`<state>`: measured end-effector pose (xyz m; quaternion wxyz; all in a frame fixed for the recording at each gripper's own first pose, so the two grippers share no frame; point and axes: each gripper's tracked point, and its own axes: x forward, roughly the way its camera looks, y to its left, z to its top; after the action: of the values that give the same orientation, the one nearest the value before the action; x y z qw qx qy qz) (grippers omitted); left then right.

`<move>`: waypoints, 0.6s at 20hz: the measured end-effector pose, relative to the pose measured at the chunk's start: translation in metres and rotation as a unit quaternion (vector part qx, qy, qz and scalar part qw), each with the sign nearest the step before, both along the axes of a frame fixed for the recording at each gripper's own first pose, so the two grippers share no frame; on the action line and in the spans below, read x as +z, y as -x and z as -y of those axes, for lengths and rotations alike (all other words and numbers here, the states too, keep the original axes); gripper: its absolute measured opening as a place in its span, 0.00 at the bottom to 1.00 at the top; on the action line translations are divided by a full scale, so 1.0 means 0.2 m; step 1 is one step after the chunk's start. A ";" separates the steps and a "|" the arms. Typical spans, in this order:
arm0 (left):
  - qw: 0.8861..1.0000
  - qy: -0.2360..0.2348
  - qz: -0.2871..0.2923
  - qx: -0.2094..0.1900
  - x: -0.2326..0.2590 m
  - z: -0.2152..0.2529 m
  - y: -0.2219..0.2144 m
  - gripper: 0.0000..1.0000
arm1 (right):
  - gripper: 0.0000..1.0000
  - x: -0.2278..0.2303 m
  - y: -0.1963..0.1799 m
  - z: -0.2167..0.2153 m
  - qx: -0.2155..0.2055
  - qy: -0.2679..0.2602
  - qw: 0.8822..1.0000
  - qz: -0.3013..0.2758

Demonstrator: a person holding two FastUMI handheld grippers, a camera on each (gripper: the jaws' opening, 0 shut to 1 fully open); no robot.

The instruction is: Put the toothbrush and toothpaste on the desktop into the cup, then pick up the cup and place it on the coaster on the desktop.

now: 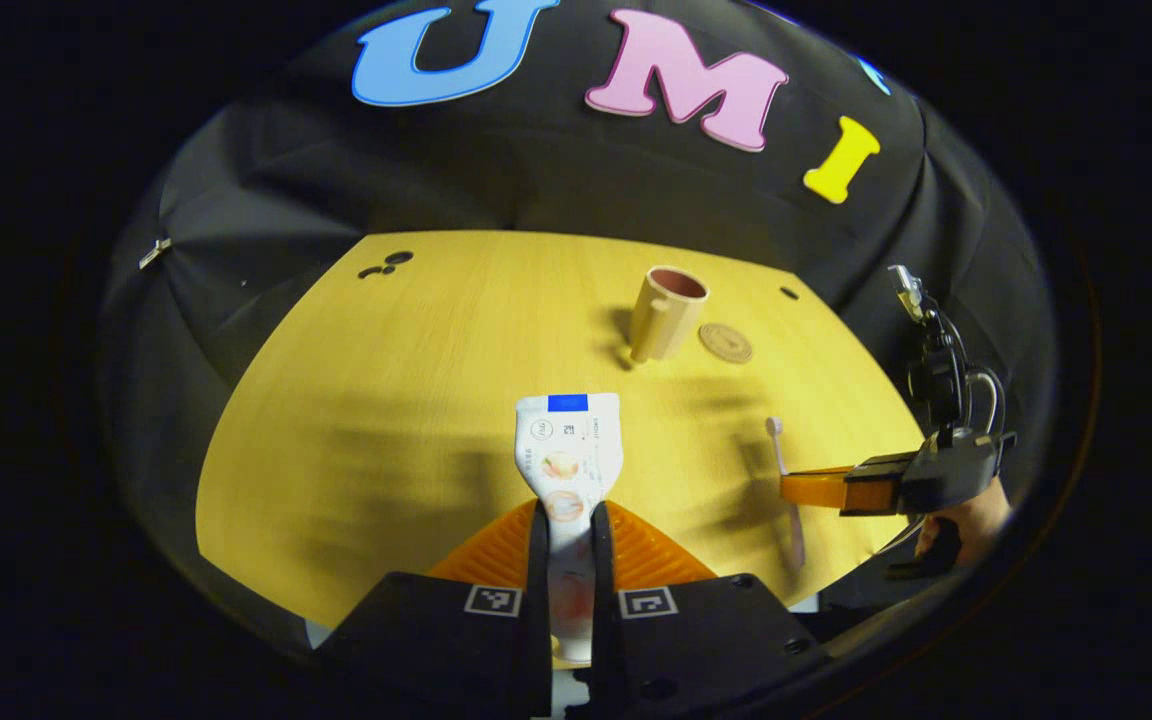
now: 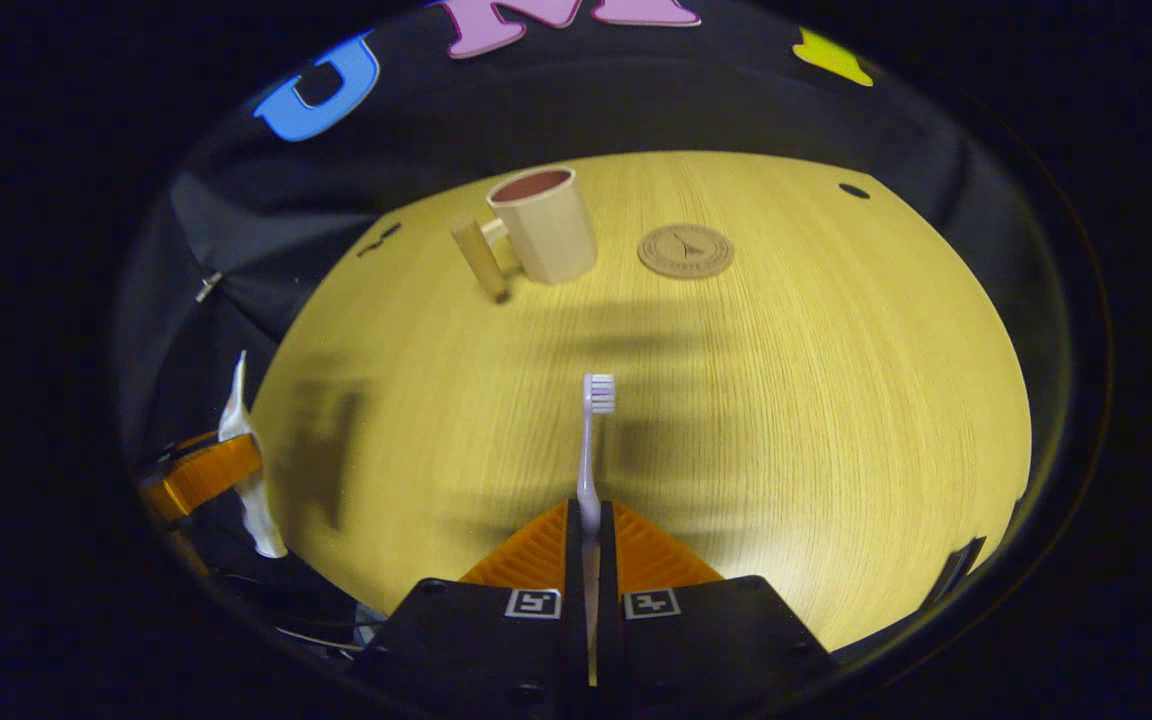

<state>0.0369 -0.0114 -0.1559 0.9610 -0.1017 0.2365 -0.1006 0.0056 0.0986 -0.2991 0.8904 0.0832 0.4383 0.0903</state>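
My left gripper (image 1: pixel 568 512) is shut on a white toothpaste tube (image 1: pixel 568 450), whose flat crimped end points away from me above the yellow desktop (image 1: pixel 416 400). In the right gripper view, my right gripper (image 2: pixel 589 515) is shut on a pale toothbrush (image 2: pixel 591 440), bristle head forward. A beige cup (image 1: pixel 666 312) with a dark red inside and a wooden handle stands upright at the far side of the desktop. Just right of the cup lies a round brown coaster (image 1: pixel 726 343). The cup (image 2: pixel 544 225) and the coaster (image 2: pixel 686 250) also appear ahead in the right gripper view.
The left gripper view catches the right gripper (image 1: pixel 816 490) at the right edge with a hand (image 1: pixel 966 520) behind it, holding the toothbrush (image 1: pixel 786 480). The right gripper view catches the left gripper (image 2: pixel 201 475) with the toothpaste (image 2: pixel 246 470) at the left. Small dark holes (image 1: pixel 386 263) mark the desktop's far corners.
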 end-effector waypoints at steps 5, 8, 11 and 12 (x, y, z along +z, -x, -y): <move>0.992 0.027 0.115 -0.036 0.40 0.13 -0.15 0.21 | 0.08 0.34 -0.06 0.00 0.002 -0.062 0.993 0.099; 0.984 0.047 0.168 -0.028 0.62 0.18 -0.31 0.21 | 0.08 0.51 -0.08 0.02 0.007 -0.086 0.987 0.132; 0.974 0.066 0.213 -0.031 0.80 0.26 -0.48 0.20 | 0.08 0.66 -0.07 0.07 0.010 -0.113 0.982 0.149; 0.971 0.068 0.225 -0.035 0.85 0.28 -0.55 0.20 | 0.08 0.69 -0.06 0.08 0.010 -0.121 0.981 0.151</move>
<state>0.1471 -0.0679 0.0145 0.9763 -0.1330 0.0106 -0.1704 0.0166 0.0824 -0.1604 0.9288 0.1716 0.2853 0.1628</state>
